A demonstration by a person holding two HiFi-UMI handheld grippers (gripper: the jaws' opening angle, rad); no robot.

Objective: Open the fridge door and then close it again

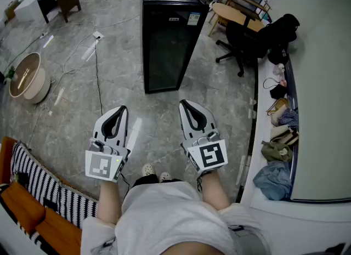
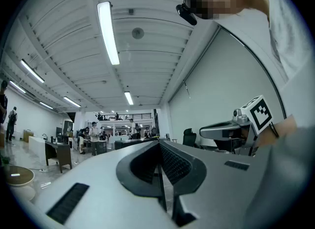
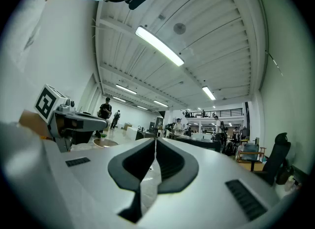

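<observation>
Left tongs (image 1: pixel 121 109) and right tongs (image 1: pixel 184 105), both closed, point level toward fridge (image 1: pixel 164 45).

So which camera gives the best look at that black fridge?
The head view: the whole fridge stands on the floor, its door shut. In the two gripper views I cannot pick it out.

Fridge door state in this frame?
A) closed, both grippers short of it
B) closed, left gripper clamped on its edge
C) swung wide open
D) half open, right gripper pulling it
A: the fridge shows its dark door flush with the cabinet, while the left gripper and right gripper are held well short of it, jaws together and empty.
</observation>
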